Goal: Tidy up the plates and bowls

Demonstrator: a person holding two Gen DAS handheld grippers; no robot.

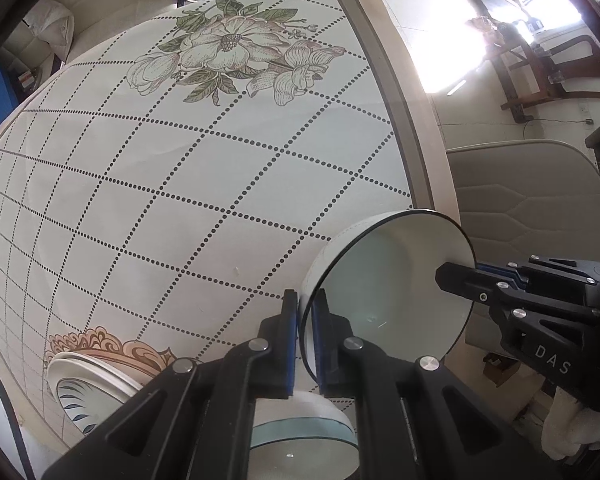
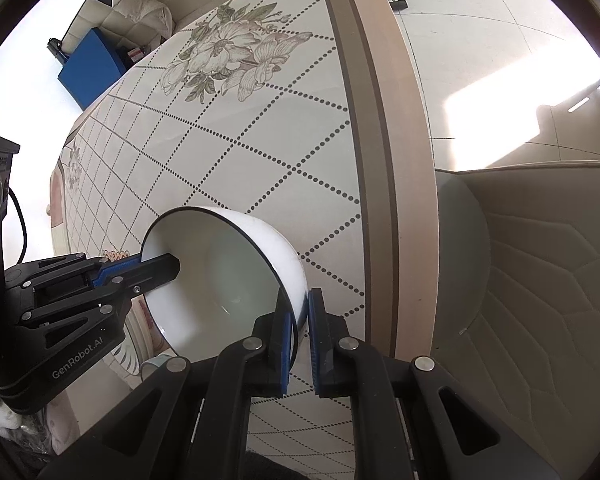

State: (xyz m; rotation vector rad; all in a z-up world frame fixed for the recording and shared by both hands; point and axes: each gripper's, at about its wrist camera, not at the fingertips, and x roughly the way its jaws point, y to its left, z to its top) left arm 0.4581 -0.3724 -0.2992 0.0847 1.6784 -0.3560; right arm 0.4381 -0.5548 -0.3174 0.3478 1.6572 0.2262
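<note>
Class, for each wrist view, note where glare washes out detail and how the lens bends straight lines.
Left wrist view: glare whitens the floor at upper right; the tablecloth grid bulges. Right wrist view: a sunlit floor patch burns out; the table edge bows.

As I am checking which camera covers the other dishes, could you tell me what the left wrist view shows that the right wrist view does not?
Only the left wrist view shows the stacked plates with blue leaf pattern clearly, and a second white bowl below the gripper.

Only the right wrist view shows the blue box on the floor beyond the table.

Both show the white bowl with dark rim, held tilted, with the left gripper and the right gripper each shut on its rim at opposite sides, above the floral tablecloth.
</note>
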